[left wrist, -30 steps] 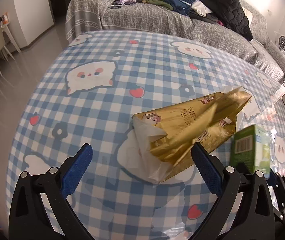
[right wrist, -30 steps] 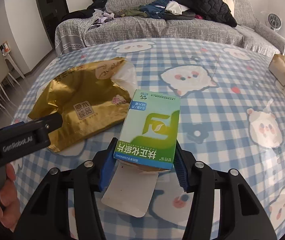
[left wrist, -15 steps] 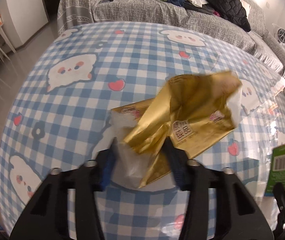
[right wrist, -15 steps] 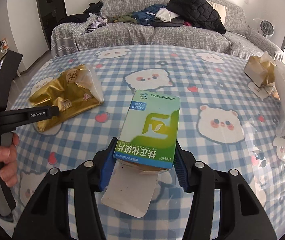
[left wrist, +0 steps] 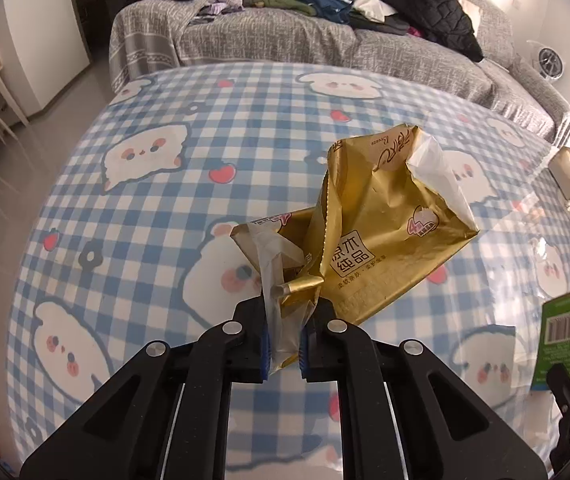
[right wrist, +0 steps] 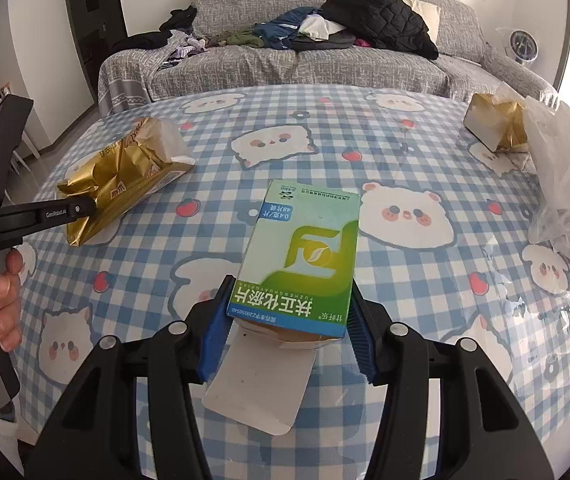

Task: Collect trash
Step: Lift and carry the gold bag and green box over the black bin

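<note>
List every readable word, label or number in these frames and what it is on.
"扶正化瘀片", "0.4克/片", "48片装": green medicine box, held upside down in right gripper.
"原木纯品": gold tissue wrapper in left gripper.
"GenRobot.AI": left gripper's arm.
Barcode digits, remaining small print: unreadable.

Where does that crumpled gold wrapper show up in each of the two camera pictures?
Left wrist view: gold wrapper at centre, its near end pinched in the left gripper.
Right wrist view: wrapper at far left, on the left gripper's tip, beyond the green box.
Shared landmark: black jacket on the sofa.
</note>
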